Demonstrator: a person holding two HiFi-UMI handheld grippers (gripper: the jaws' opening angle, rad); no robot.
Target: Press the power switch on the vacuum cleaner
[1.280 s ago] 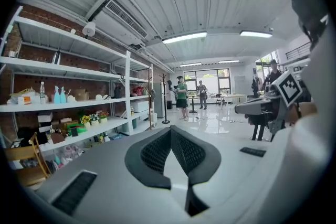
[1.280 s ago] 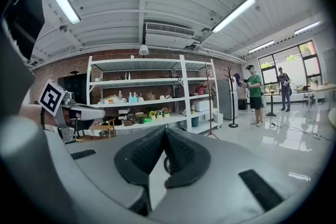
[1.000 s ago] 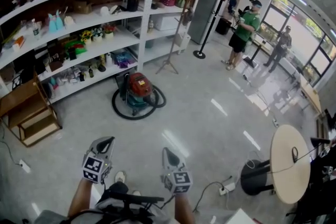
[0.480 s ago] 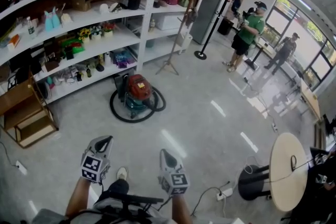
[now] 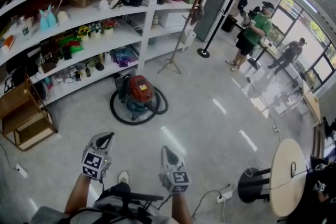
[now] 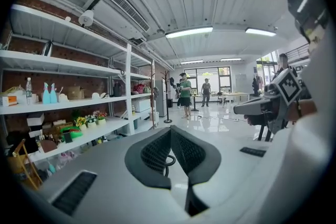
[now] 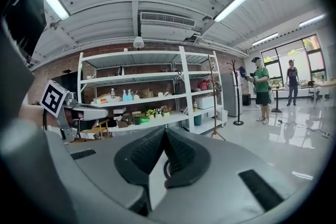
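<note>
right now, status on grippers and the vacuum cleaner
Left gripper, right gripper shut, empty, held near body. Vacuum cleaner on floor by shelves, out of reach. Black hose coiled round it; nothing else between.

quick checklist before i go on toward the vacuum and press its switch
1. Vacuum in sight: ok, it stands on the floor by the shelves.
2. Within reach: not ok, it is well ahead of the left gripper and right gripper.
3. Path: ok, bare floor lies between; mind the hose ringed round the vacuum.
4. Jaws free: ok, both shut with nothing between them.
5. Switch located: cannot tell, too small from here.
6. People: ok, far off to the right.
</note>
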